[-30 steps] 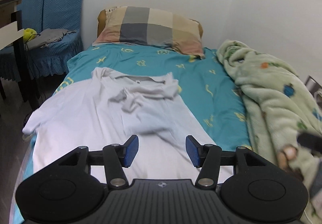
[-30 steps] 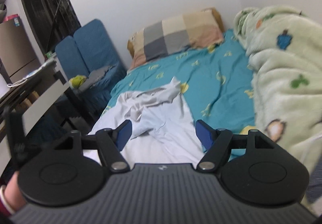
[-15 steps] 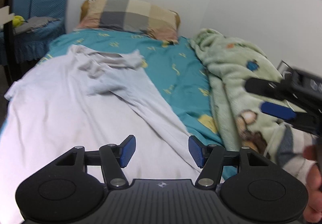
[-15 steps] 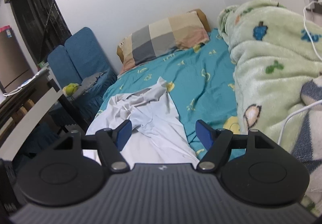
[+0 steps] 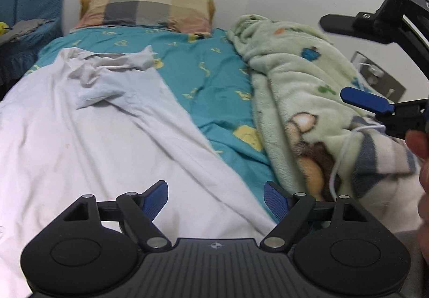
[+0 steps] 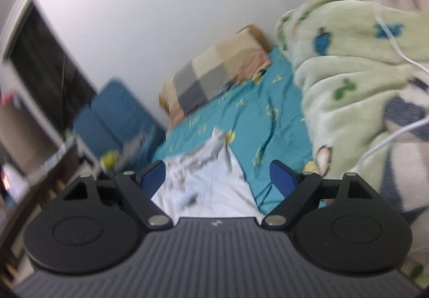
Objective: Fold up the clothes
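Above the near end of the bed, the left black two-finger gripper with blue pads [image 5: 215,197] hangs with its jaws spread wide, holding nothing and touching nothing. Directly beneath and ahead of it lies the pale white, wrinkled T-shirt [image 5: 88,131], spread flat over the teal bedsheet with yellow prints [image 5: 214,89]; the shirt's collar end is bunched up at the far side, toward the checked grey-and-beige pillow [image 5: 150,6] against the wall. The shirt's right edge runs diagonally just under the gripper's right pad.

Off to the right, the right black gripper with blue pads [image 6: 218,176] is raised higher, its jaws likewise wide apart and empty; its picture is blurred. The shirt [image 6: 206,177] shows between its fingers, lower down and apart from them. A fluffy light-green blanket with cartoon patches [image 5: 300,89] is heaped along the bed's right side, with a thin white cable [image 5: 340,158] trailing over it.
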